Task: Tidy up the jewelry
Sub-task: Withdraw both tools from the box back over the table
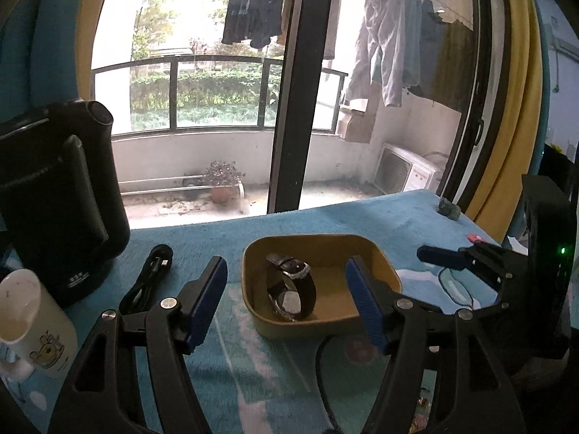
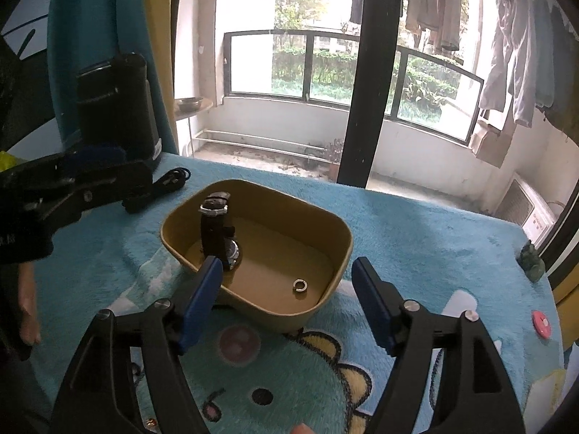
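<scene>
A tan tray sits on the blue plush cloth. Inside it lie two black-strapped watches, one propped upright over the other, and a small silver ring. My left gripper is open and empty, its blue pads straddling the tray's front. My right gripper is open and empty, hovering just before the tray's near rim. The right gripper also shows in the left wrist view, and the left gripper in the right wrist view.
A black kettle stands at the left with a black cable beside it. A white cartoon mug is at the near left. A small green figurine and a pink button lie at the right edge.
</scene>
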Demonstrator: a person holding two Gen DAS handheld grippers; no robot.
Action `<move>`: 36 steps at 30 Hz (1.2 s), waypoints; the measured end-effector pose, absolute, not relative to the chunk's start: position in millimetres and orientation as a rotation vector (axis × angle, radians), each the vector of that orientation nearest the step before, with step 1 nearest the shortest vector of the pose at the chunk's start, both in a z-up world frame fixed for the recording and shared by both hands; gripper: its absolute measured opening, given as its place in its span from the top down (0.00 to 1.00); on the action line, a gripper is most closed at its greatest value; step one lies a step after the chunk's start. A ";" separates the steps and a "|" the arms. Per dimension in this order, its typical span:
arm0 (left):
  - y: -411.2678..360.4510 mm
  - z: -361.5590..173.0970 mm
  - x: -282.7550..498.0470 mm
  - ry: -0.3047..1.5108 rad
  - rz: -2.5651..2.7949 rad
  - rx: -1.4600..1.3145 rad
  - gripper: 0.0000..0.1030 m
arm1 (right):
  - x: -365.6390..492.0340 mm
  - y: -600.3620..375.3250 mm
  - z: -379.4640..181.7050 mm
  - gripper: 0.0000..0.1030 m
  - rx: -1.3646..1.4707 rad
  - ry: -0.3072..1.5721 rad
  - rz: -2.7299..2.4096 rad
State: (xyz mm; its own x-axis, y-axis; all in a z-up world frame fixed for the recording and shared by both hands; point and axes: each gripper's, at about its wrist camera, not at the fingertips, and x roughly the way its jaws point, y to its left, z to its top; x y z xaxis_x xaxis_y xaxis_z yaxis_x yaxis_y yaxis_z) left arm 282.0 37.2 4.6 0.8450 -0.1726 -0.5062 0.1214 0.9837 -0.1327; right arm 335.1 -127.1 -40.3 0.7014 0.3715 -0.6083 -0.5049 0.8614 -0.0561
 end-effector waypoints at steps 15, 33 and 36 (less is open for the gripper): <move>35.8 5.6 233.2 0.542 -0.126 -0.064 0.31 | 289.2 -132.2 -21.4 0.28 -0.240 0.575 0.479; 37.3 -12.2 166.8 0.579 -0.105 -0.074 0.31 | 229.0 -166.2 -26.4 0.28 -0.212 0.589 0.457; 41.0 -20.2 156.4 0.597 -0.093 -0.085 0.31 | 220.9 -173.6 -31.9 0.28 -0.209 0.611 0.453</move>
State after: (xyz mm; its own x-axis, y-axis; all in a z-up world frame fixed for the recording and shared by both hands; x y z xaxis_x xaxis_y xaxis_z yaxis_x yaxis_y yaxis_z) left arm 156.4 41.0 -20.2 0.8229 -0.1117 -0.5570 0.0624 0.9923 -0.1069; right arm 220.9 -173.6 -31.9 0.7255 0.3466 -0.5946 -0.4680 0.8819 -0.0570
